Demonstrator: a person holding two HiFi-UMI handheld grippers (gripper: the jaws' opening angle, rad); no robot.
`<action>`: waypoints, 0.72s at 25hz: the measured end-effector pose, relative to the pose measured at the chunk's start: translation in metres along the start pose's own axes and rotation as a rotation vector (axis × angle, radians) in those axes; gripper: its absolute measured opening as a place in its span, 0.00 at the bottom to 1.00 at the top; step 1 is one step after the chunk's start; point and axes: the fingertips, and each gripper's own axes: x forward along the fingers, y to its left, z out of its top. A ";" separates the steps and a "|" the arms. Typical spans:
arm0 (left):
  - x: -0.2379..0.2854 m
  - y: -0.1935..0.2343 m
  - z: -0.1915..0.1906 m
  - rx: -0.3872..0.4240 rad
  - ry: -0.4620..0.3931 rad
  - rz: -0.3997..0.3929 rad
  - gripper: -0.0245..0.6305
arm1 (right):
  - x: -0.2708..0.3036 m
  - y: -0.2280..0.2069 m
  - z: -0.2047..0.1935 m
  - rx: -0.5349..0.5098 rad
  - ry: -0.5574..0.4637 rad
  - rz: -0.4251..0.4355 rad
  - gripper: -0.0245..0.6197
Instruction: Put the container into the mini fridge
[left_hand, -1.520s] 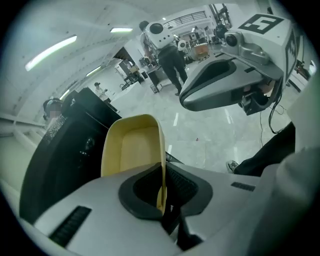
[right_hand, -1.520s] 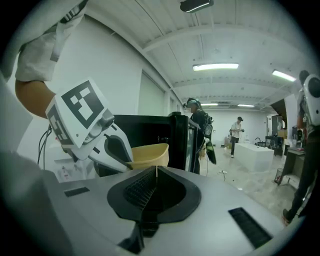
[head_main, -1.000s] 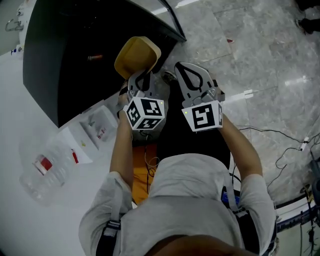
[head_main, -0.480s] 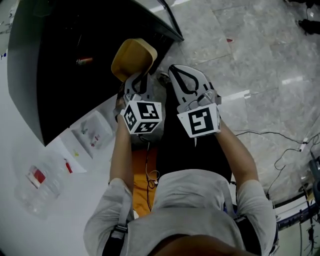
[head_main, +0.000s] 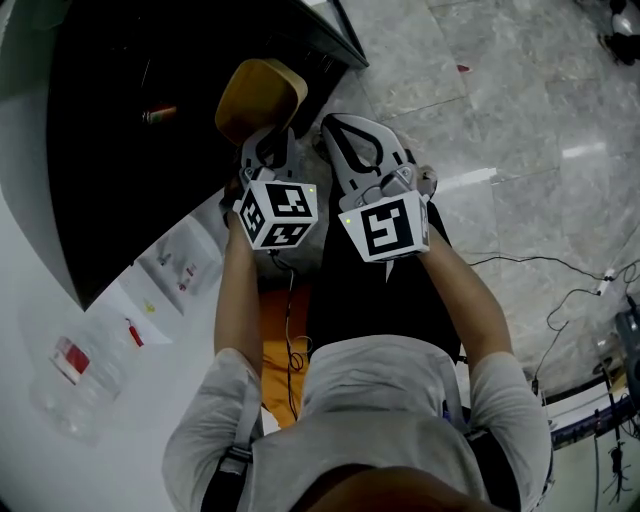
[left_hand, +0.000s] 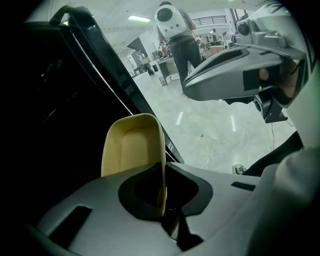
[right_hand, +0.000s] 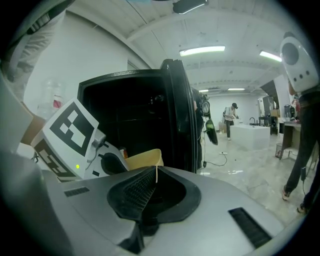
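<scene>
The yellow container (head_main: 258, 95) hangs tilted in front of the open black mini fridge (head_main: 120, 150), at the edge of its dark opening. My left gripper (head_main: 272, 142) is shut on the container's rim, which runs as a thin yellow edge between the jaws in the left gripper view (left_hand: 161, 197); the container (left_hand: 131, 150) rises above them. My right gripper (head_main: 338, 125) is just to the right of the container and apart from it, jaws shut with nothing in them (right_hand: 156, 174). The container (right_hand: 142, 159) shows behind its tip.
The fridge door (right_hand: 182, 115) stands open to the right of the opening. A small orange item (head_main: 160, 113) lies inside the fridge. On the white counter at left are a plastic bottle (head_main: 70, 370) and printed packets (head_main: 180, 265). Cables (head_main: 560, 290) cross the marble floor.
Both grippers have sunk together, shifting slightly left in the head view, carrying the container closer to the fridge opening. Neither grip has changed.
</scene>
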 end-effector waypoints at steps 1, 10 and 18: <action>0.003 0.003 -0.002 -0.004 0.006 0.000 0.08 | 0.005 0.000 0.001 0.002 -0.003 0.000 0.10; 0.032 0.023 -0.025 -0.021 0.044 0.005 0.08 | 0.038 0.002 -0.001 0.038 0.025 0.004 0.10; 0.052 0.034 -0.037 -0.074 0.054 -0.027 0.08 | 0.058 -0.004 -0.007 0.045 0.021 -0.023 0.10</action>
